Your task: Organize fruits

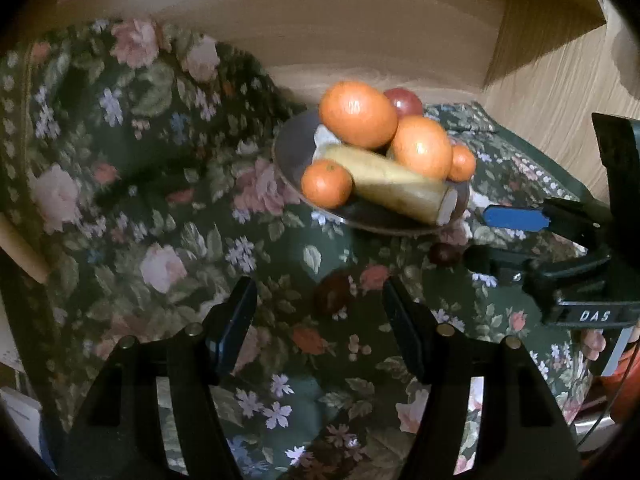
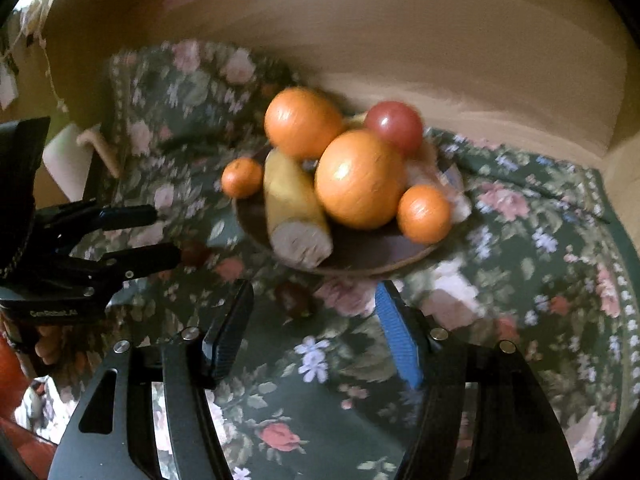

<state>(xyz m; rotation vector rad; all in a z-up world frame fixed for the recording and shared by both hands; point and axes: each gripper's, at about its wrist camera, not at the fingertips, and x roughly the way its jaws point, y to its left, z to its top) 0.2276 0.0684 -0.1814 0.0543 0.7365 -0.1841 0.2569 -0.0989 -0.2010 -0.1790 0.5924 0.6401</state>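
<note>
A dark plate (image 1: 294, 152) (image 2: 360, 250) holds two big oranges (image 1: 357, 114) (image 2: 359, 178), two small mandarins (image 1: 326, 183) (image 2: 423, 213), a red apple (image 1: 404, 101) (image 2: 394, 125) and a yellow banana-like piece (image 1: 394, 184) (image 2: 294, 210). Two small dark red fruits lie on the cloth in front of the plate (image 1: 333, 295) (image 1: 443, 254) (image 2: 294, 298) (image 2: 195, 253). My left gripper (image 1: 320, 312) (image 2: 168, 234) is open and empty over the cloth, one dark fruit between its fingers' line. My right gripper (image 2: 314, 320) (image 1: 480, 236) is open and empty near the other.
A dark green floral cloth (image 1: 160, 200) (image 2: 540, 280) covers the table. A wooden wall (image 1: 360, 40) stands behind the plate, with a wooden side panel (image 1: 560, 92) at the right. A white object (image 2: 66, 162) sits at the table's left edge.
</note>
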